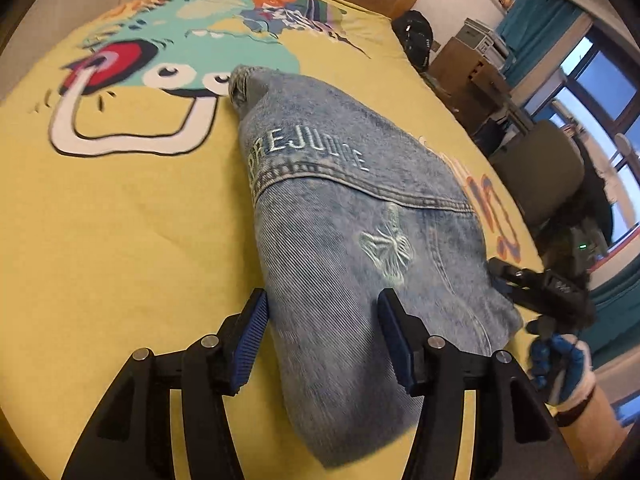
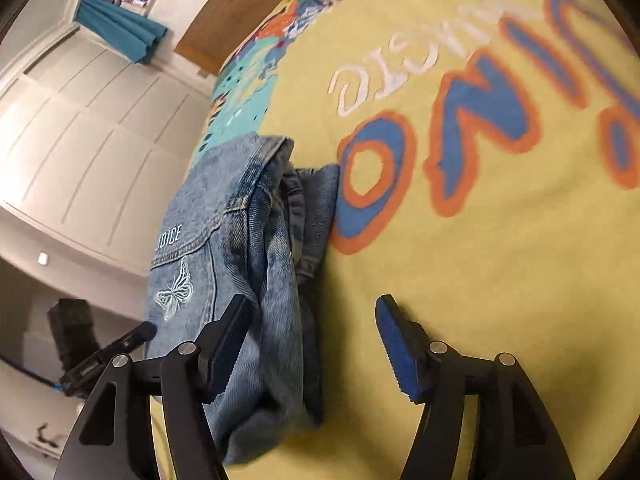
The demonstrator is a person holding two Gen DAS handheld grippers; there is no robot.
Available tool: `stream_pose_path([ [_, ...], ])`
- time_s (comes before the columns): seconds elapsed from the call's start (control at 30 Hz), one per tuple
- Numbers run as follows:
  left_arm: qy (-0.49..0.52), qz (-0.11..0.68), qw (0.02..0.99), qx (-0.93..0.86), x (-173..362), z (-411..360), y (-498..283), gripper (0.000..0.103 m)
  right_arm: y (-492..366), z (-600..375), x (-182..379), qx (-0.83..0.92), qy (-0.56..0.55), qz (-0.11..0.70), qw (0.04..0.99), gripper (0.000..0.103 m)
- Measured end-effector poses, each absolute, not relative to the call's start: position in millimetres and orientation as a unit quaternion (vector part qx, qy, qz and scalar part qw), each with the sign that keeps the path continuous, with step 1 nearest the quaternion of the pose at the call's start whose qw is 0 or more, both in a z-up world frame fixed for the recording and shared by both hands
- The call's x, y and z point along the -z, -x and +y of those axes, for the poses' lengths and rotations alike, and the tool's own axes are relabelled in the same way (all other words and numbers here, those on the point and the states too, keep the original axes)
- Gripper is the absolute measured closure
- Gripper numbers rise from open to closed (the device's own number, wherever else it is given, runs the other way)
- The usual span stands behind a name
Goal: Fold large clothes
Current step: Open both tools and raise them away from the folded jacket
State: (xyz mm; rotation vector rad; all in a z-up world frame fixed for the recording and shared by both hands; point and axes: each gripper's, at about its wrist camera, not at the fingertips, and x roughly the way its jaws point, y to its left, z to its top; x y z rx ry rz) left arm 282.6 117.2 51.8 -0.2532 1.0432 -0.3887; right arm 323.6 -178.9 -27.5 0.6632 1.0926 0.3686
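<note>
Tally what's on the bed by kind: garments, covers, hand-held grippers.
Denim jacket, folded: 1
Yellow printed bedspread: 1
Hand-held grippers, both with jaws apart: 2 (left hand-held gripper, right hand-held gripper)
Total: 4

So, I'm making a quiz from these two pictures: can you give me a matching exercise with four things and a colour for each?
Things:
1. jacket
2. bedspread
3. curtain
4. headboard

Colours:
A. brown wood
B. yellow with cartoon print
C. faded blue denim
D. teal

Pairs: 1-C, 2-B, 3-D, 4-A
</note>
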Motion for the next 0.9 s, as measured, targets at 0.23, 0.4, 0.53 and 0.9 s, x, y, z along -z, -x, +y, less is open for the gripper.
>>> stream_pose_path([
  [0.23, 0.079, 0.486, 0.855, 0.164, -81.6, 77.0, -241.1, 0.048, -271.9, -191.8, -28.5, -0.135, -0.256, 0.491, 0.822, 0.037],
  [0.4, 0.06, 0.473, 0.866, 0.151, -102.3, 60.6, -200.0, 0.043, -220.7, -178.5, -70.0, -0.128, -0.204, 0.475, 0.847, 0.035],
  [0.53, 0.053, 0.462, 0.873, 0.144, -120.1, 53.3, -169.5, 0.043, -175.2, -163.9, -91.0, -0.126, -0.169, 0.465, 0.86, 0.03],
  [0.9, 0.025, 0.42, 0.901, 0.104, -144.1, 51.3, -80.3, 0.015, -69.7, -134.3, -127.9, -0.116, -0.087, 0.436, 0.888, 0.021],
])
